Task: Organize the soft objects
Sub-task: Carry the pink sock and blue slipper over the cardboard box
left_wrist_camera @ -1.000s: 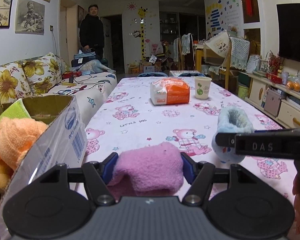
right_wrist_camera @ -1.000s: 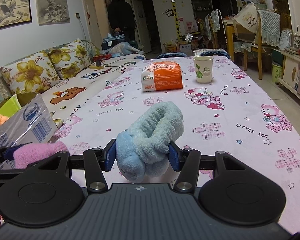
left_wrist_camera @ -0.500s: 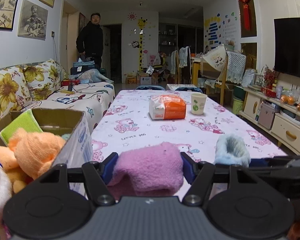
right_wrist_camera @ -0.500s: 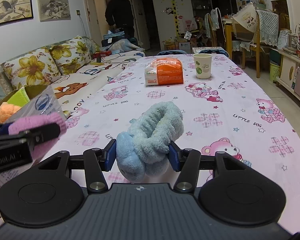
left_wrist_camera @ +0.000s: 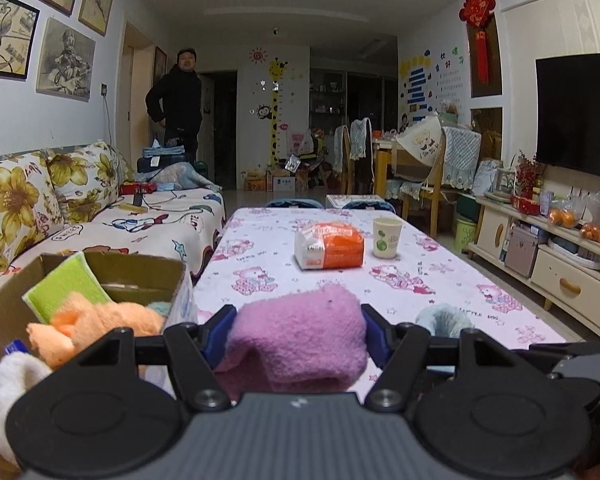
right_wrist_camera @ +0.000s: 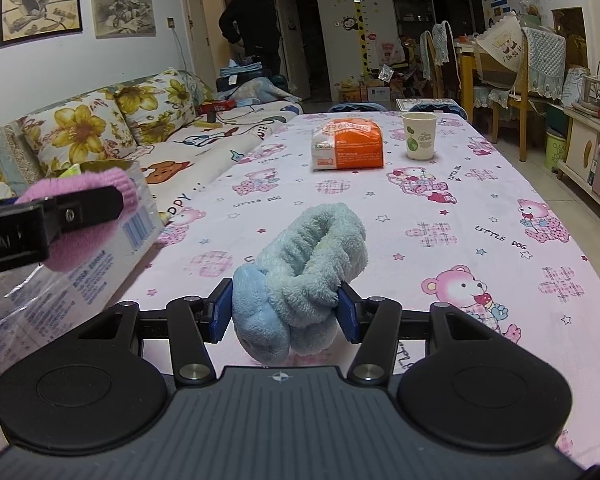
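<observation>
A folded pink fleece cloth (left_wrist_camera: 300, 340) fills my left gripper (left_wrist_camera: 296, 330), whose blue pads press on both its sides; it hangs above the table beside the cardboard box (left_wrist_camera: 140, 276). The right wrist view shows the same pink cloth (right_wrist_camera: 96, 216) level with the box's top (right_wrist_camera: 112, 248). My right gripper (right_wrist_camera: 286, 310) is shut on a fluffy light-blue slipper (right_wrist_camera: 300, 276), held just over the tablecloth (right_wrist_camera: 460, 208). The slipper's tip (left_wrist_camera: 442, 316) peeks up at the lower right of the left wrist view.
The box holds an orange plush (left_wrist_camera: 100, 324), a green cloth (left_wrist_camera: 62, 286) and a white fleece item (left_wrist_camera: 4, 384). An orange tissue pack (left_wrist_camera: 329, 249) and a paper cup (left_wrist_camera: 387, 237) stand mid-table. A sofa (left_wrist_camera: 100, 208) runs along the left; a person (left_wrist_camera: 178, 108) stands far back.
My left gripper has risen with the pink cloth, so the box's open top and its contents now lie lower in view. The right gripper and slipper have barely moved.
</observation>
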Demonstrator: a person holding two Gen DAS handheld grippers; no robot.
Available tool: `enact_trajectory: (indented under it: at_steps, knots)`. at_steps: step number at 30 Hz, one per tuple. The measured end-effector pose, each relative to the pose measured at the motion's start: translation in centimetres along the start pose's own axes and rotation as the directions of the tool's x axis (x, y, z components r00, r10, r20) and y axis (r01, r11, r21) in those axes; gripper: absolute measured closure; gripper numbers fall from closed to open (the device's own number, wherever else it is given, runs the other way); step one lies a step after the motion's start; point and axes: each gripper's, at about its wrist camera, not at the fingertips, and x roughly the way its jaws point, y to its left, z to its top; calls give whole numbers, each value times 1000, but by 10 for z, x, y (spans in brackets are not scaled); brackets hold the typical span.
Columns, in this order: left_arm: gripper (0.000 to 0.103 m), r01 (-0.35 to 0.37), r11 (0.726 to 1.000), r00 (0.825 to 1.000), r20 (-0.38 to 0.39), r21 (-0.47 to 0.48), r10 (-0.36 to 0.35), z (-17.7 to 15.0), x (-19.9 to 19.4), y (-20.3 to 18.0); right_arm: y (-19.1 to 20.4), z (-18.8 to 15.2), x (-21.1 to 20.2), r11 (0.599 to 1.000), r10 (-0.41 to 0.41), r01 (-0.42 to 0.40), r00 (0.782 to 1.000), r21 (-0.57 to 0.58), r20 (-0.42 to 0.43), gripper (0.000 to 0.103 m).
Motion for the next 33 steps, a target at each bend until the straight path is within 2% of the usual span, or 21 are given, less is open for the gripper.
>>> enact_trajectory:
  at_steps: [10,18,26,33]
  knots:
    - [38,-15,999,998,53,-32,17,7,-20,16,19,6,-15,998,49,-48,998,-39,39,37]
    - [38,-54,994,993,98,-90,63,12,-32,38,41,19,-19,992,103,-97,992,-79,75,37]
    - [37,-140,978,980,121,-156,159,13,-36,64,59,31,-12,983,158,-148,984,-109,82,37]
    - [37,-227,946,957,128,-233,261,12,-40,90,77,45,0,970,211,-199,974,-140,81,37]
